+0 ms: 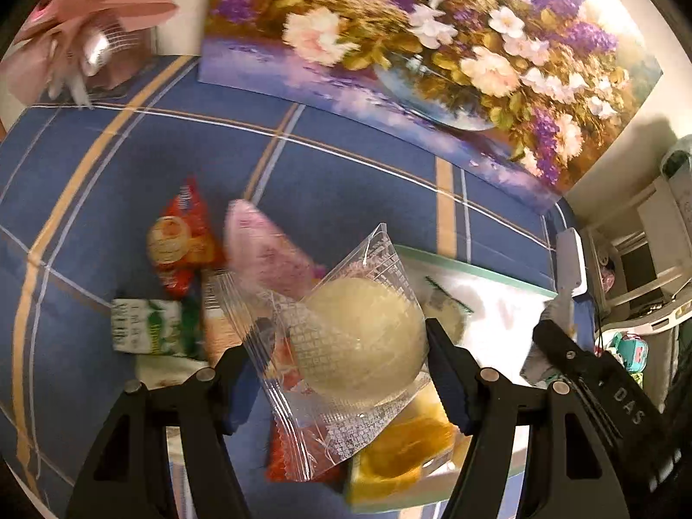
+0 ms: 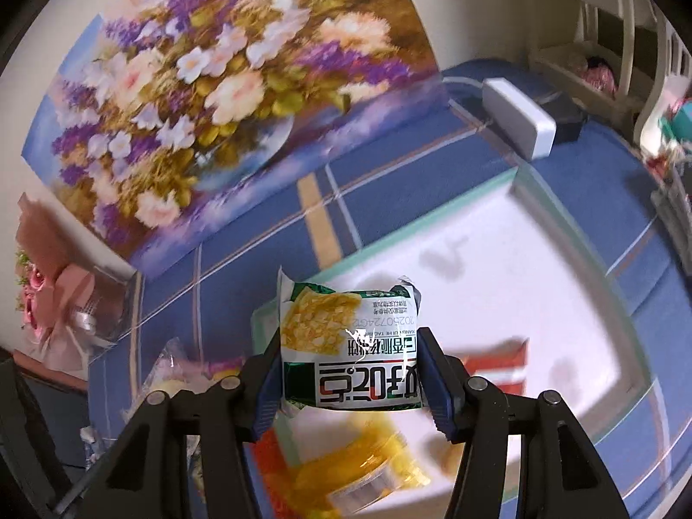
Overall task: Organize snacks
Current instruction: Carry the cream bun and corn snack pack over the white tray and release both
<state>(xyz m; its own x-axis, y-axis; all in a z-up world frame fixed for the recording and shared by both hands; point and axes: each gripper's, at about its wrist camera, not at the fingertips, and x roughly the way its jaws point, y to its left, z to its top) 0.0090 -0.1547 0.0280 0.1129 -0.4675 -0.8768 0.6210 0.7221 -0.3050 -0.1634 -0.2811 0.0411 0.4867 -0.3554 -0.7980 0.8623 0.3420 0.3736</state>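
Note:
My left gripper (image 1: 346,367) is shut on a clear packet with a round pale cake (image 1: 359,341) and holds it above the blue checked cloth. Under it lie a yellow-orange packet (image 1: 406,450) and a red packet (image 1: 285,462). My right gripper (image 2: 350,372) is shut on a green-and-white snack packet (image 2: 350,354) and holds it over the near-left corner of the white tray (image 2: 519,251). The right gripper also shows in the left wrist view (image 1: 558,337). A red-and-white packet (image 2: 497,367) lies in the tray, and a yellow packet (image 2: 359,467) lies below.
Loose snacks lie on the cloth at left: a red packet (image 1: 181,242), a pink packet (image 1: 264,251) and a green-white packet (image 1: 151,324). A flower painting (image 2: 225,86) leans on the wall. A white box (image 2: 519,116) sits at the table's far edge. A pink bouquet (image 1: 86,34) stands at far left.

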